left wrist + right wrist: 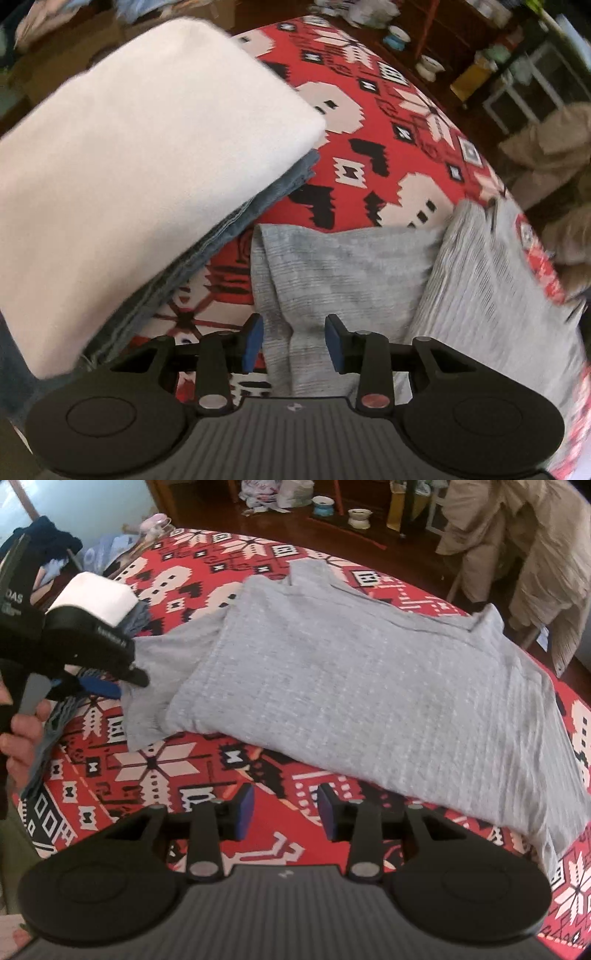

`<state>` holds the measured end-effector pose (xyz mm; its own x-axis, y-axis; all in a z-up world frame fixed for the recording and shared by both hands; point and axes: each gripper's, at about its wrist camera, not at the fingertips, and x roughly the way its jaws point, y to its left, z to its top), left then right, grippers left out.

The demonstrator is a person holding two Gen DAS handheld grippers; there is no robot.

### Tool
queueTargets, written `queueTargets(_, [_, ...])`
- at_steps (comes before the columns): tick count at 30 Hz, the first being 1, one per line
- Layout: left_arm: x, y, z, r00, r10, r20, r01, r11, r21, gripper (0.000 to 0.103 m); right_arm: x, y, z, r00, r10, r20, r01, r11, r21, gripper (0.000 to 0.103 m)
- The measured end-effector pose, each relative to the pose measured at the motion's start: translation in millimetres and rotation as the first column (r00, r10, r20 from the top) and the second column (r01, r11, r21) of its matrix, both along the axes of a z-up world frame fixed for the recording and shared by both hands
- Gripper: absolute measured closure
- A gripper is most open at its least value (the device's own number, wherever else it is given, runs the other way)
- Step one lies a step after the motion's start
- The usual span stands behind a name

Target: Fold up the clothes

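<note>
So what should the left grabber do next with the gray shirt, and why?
Probably close the left gripper on the gray shirt's sleeve. Its jaws are open with that sleeve between them, and the sleeve sticks out sideways from the shirt body, unfolded. The right gripper hovers open over the red cloth.

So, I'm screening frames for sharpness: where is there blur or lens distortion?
Left wrist view: motion smear on the folded white cloth and the view's right edge. Right wrist view: sharper, slight softness on the grey ribbed shirt; fisheye curves the red patterned tablecloth in both.
</note>
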<state>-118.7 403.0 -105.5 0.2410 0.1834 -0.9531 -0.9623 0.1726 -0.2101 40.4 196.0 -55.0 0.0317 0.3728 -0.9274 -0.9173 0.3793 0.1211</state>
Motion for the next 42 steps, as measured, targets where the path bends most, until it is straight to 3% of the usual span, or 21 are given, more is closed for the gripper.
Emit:
queueTargets(2, [-4,1,0,0.999,0.041,0.031,-0.040,0.999,-0.029,0.067,0,4,0,1.000,0.006,0.002,-0.006,1.000,0.000,0.061])
queueTargets(7, [4,2,1,0.999,0.045,-0.018,-0.044,0.999,0.024,0.066,2,9,0,1.000,0.021,0.012,-0.021,1.000,-0.003,0.059])
queueTargets(8, [5,3,0,0.998,0.048,-0.029,-0.047,0.998,0.037,0.069,2,10,0,1.000,0.022,0.016,-0.022,1.000,-0.003,0.059])
queueTargets(9, [7,4,0,0.998,0.048,-0.042,-0.046,0.998,0.052,0.079,3,11,0,1.000,0.021,0.016,-0.021,1.000,-0.004,0.059])
queueTargets(11, [13,2,0,0.996,0.026,-0.084,-0.019,0.996,0.088,0.098,3,11,1,1.000,0.018,0.018,-0.018,1.000,-0.003,0.059])
queueTargets(14, [19,0,4,0.998,-0.012,-0.062,0.018,0.995,0.095,0.100,4,13,2,1.000,0.014,0.017,-0.014,1.000,-0.003,0.058])
queueTargets(19, [43,-13,38,0.986,-0.161,-0.034,0.165,0.965,0.203,0.100,12,8,2,1.000,-0.008,0.026,0.008,1.000,-0.002,0.057])
queueTargets(24, [85,-35,68,0.939,-0.344,0.024,0.323,0.903,0.284,0.100,38,-9,5,0.995,-0.096,0.039,0.096,0.995,0.009,0.056])
queueTargets(30, [140,-67,72,0.897,-0.435,0.075,0.401,0.874,0.274,0.100,76,-41,12,0.976,-0.210,0.050,0.209,0.977,0.034,0.055])
queueTargets(34, [175,-93,72,0.859,-0.504,0.092,0.459,0.837,0.299,0.100,98,-66,16,0.963,-0.263,0.058,0.260,0.964,0.048,0.055])
queueTargets(38, [209,-113,62,0.820,-0.559,0.123,0.512,0.812,0.282,0.100,112,-90,15,0.953,-0.297,0.056,0.295,0.954,0.047,0.055])
queueTargets(42, [229,-122,39,0.792,-0.591,0.151,0.561,0.803,0.204,0.096,122,-107,12,0.942,-0.333,0.043,0.331,0.942,0.047,0.055])
